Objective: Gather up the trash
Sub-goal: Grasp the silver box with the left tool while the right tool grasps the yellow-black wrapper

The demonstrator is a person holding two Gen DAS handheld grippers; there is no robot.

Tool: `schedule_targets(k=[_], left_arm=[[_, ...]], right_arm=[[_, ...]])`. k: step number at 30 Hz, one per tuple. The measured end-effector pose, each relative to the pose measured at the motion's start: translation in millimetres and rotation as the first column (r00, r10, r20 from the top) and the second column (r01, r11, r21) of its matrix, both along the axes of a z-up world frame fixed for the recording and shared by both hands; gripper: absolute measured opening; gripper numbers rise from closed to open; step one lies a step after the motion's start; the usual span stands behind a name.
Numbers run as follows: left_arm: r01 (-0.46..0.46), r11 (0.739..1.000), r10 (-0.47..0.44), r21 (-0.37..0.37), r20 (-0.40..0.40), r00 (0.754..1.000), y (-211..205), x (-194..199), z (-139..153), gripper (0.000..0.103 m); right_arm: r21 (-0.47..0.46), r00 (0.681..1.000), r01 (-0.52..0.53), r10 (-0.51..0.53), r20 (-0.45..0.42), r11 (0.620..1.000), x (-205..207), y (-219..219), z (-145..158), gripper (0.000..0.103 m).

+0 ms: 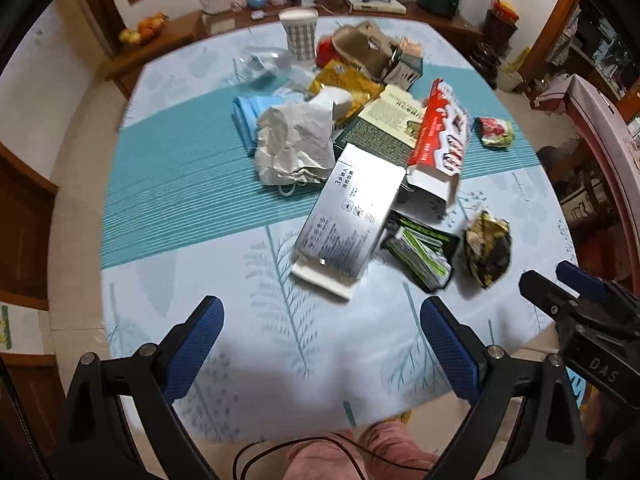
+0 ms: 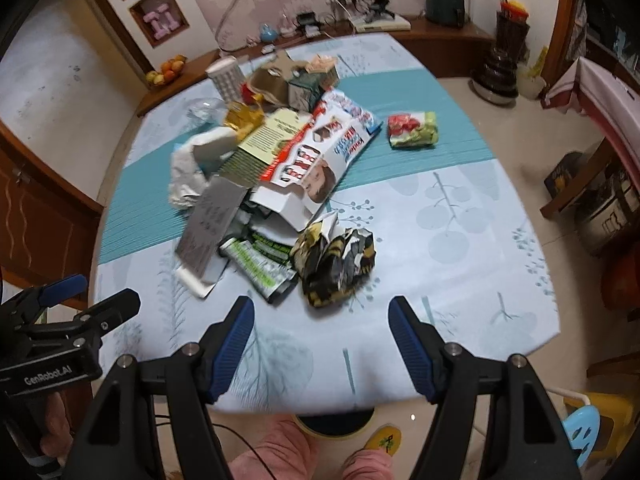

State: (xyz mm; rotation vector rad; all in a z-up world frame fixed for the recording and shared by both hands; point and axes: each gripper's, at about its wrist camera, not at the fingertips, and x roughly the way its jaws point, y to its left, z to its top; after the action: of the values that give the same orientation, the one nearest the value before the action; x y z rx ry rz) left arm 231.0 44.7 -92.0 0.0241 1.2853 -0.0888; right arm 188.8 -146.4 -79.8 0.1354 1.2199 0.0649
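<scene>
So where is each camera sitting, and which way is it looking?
Left wrist: on the left gripper, looking steeply down at the table; shows its open blue fingers, the right gripper, pink trouser legs.
Right wrist: on the right gripper, same downward look; open fingers, the left gripper alongside.
Both share the silver box and trash pile.

We see the left black two-finger gripper (image 1: 322,334) with 2 blue ribbed pads (image 1: 200,344) and silver pivot screws. The right black gripper (image 2: 321,346) matches it; its body reads "DAS" in the left view, while the left one's body reads "GenRobot.AI". A thin black cable (image 1: 304,450) trails over fuzzy pink trousers (image 2: 280,452) and a yellow slipper (image 2: 385,438).
</scene>
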Motion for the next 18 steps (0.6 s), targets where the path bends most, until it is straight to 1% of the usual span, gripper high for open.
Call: schedule_targets(k=[4,10,12,18], left_arm=[[0.025,1.0,-0.025,-0.003,-0.049,0.998,1.0,29.2,-25.5,0.098],[0.068,0.998,-0.068,0.002,-0.102,0.993,-2.2,57.1,-50.8,0.098],[0.075,0.997,-0.075,-0.005,-0.118,0.99,-2.8,64.2,-57.4,0.098],[0.072,0.997,-0.077,-0.04,-0.161,0.984,-4.5,78.4,-74.5,0.098]], right_arm=[[0.004,0.999,0.025,-0.025,-0.034,1.0,24.1,2.2,-24.6,0.07],[-0.006,0.995,0.05,-0.051,-0.082,0.999,47.5,2.5,-52.0,0.069],[-0.005,0.994,0.05,-0.05,-0.094,0.999,51.5,2.8,-57.5,0.066],[-0.011,0.996,0.031,-0.032,-0.085,0.999,58.2,6.3,-62.5,0.066]])
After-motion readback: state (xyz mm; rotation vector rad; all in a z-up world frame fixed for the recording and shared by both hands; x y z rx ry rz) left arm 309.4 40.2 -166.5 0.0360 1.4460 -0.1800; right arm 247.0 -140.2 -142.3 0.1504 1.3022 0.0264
